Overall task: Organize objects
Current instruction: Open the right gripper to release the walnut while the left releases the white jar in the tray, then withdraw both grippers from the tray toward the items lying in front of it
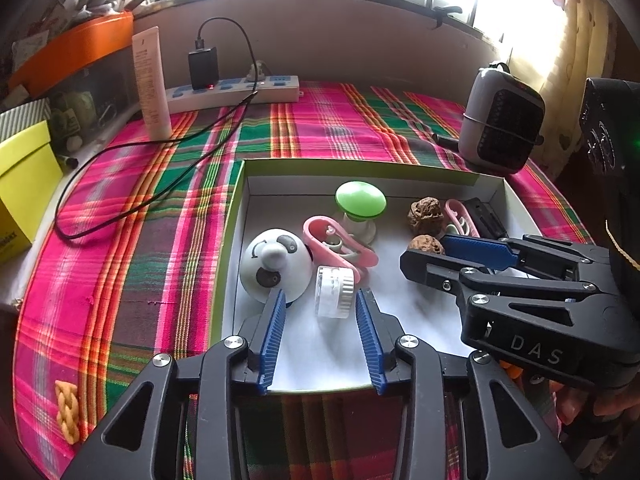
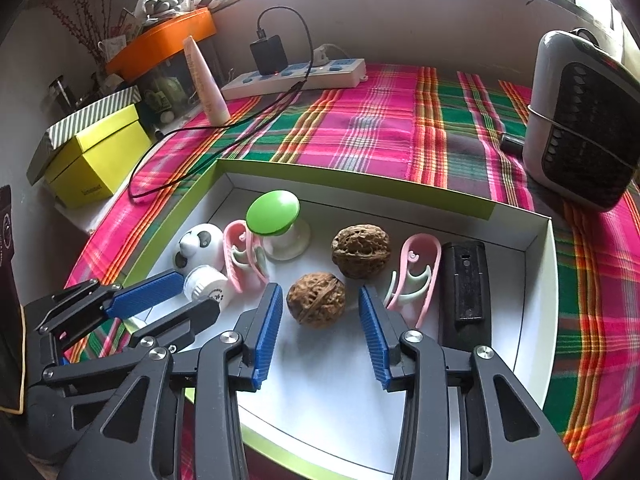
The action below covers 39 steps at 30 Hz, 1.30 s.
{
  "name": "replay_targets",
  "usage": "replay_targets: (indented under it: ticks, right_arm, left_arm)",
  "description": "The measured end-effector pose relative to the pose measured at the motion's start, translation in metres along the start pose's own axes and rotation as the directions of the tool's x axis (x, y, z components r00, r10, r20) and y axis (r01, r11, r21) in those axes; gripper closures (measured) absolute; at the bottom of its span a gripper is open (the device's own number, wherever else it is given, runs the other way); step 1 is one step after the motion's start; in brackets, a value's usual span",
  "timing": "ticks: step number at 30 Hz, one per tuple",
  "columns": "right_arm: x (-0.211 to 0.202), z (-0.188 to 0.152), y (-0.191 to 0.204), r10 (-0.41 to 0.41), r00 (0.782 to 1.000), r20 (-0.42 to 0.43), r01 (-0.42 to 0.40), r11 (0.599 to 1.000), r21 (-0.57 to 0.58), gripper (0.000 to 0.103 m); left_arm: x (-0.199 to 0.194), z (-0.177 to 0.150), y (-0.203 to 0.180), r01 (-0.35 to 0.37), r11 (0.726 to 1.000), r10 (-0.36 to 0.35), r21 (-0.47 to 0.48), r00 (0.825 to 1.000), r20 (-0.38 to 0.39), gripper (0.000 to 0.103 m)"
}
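Left wrist view: the left gripper (image 1: 320, 312) is seen with jaws parted around a small clear ribbed jar (image 1: 334, 291), untouched; the right gripper (image 2: 318, 312) is likewise spread beside a brown wrinkled walnut (image 2: 316, 298).

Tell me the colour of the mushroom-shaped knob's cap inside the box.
Bright green cap on a whitish base, clearest in the right wrist view.

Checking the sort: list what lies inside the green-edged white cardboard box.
Two walnuts, two pink clips, a green-topped mushroom stand, panda toy, small white jar, black case. Anything beneath stays hidden.
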State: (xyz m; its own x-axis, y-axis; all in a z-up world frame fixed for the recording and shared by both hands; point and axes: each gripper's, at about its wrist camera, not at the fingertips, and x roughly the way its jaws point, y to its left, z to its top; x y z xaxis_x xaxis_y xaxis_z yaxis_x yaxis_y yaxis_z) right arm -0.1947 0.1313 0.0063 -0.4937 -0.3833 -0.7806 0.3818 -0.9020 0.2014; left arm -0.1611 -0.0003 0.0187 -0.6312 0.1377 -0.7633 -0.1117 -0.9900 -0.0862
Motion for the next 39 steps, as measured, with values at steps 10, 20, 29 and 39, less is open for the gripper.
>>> replay_targets:
  ticks: [10,20,29,39]
  right_arm:
    - [-0.006,-0.002,-0.002,0.004,1.000,0.010,-0.004,1.000,0.012,0.062]
    - [-0.014,-0.007,-0.001,0.008,1.000,0.030,-0.008,1.000,0.014,0.061]
    - [-0.022,-0.011,0.001,0.003,0.999,0.051,-0.004,1.000,0.019,0.061]
    - [-0.036,-0.017,0.008,-0.027,0.996,0.087,0.026,1.000,0.011,0.061]
  left_arm:
    - [-0.007,-0.003,0.002,-0.002,1.000,0.002,-0.011,1.000,0.004,0.064]
    - [-0.012,-0.004,0.004,-0.004,1.000,0.004,-0.022,1.000,0.015,0.062]
    - [-0.022,-0.008,0.004,-0.009,1.000,0.009,-0.022,1.000,0.026,0.059]
    - [-0.037,-0.012,0.003,-0.018,1.000,0.019,-0.020,0.998,0.060,0.058]
